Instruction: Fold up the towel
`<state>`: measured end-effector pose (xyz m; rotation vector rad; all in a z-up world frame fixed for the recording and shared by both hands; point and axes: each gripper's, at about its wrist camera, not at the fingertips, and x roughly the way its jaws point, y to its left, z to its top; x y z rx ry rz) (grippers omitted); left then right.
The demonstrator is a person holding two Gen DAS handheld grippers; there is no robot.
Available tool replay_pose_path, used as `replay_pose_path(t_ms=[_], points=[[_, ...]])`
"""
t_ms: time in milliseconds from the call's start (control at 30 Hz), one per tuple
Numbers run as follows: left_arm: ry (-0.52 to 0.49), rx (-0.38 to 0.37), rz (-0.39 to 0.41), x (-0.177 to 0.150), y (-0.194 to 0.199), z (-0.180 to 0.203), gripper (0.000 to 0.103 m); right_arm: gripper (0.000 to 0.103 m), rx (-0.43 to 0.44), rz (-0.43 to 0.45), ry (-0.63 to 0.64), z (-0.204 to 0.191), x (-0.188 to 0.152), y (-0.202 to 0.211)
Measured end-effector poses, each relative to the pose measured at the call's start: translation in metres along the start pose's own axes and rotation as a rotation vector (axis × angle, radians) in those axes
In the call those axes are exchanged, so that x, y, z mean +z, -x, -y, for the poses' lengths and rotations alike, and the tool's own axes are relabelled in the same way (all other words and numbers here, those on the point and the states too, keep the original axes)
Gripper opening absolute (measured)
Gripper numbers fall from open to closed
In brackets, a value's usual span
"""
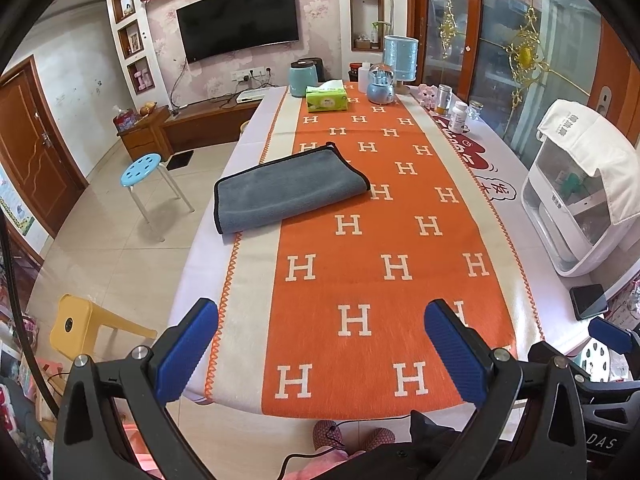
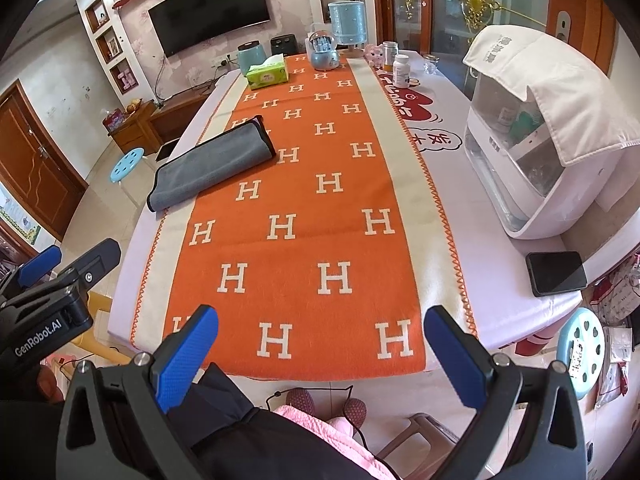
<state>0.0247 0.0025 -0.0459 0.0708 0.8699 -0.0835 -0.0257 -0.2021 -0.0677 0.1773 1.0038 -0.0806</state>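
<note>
A grey towel [image 1: 286, 190] with a dark border lies folded on the left part of the orange H-pattern table cloth [image 1: 384, 240]; it also shows in the right wrist view [image 2: 214, 160]. My left gripper [image 1: 322, 344] is open and empty, held above the near table edge, well short of the towel. My right gripper [image 2: 322, 352] is open and empty, also at the near edge, to the right of the left one. The left gripper also shows in the right wrist view [image 2: 60, 276], and a blue fingertip [image 1: 610, 336] of the right gripper shows in the left wrist view.
A green tissue box [image 1: 326, 98], jars, a glass globe [image 1: 380, 84] and a blue lamp stand at the far end. A white appliance [image 2: 532, 140] under a cloth and a black phone [image 2: 556, 274] are on the right. Stools stand on the floor at left.
</note>
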Motion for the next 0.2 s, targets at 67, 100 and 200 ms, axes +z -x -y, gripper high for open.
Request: replay_pose_path(t_ms=[67,100,200], points=[[0.001,0.002,-0.002,0.001,-0.0015,-0.0004,0.102,0.103,0.003,-0.002,0.003,-0.0001,0.002,-0.0023],[0.001,0.004,-0.004,0.0019,-0.0031,-0.0004,0.102,0.103,0.005,-0.003,0.004,0.0003,0.003,-0.0032],[0.0,0.006,-0.006,0.0055,-0.0032,0.0002,0.102,0.103,0.007,-0.004,0.005,0.0004,0.004,-0.0043]])
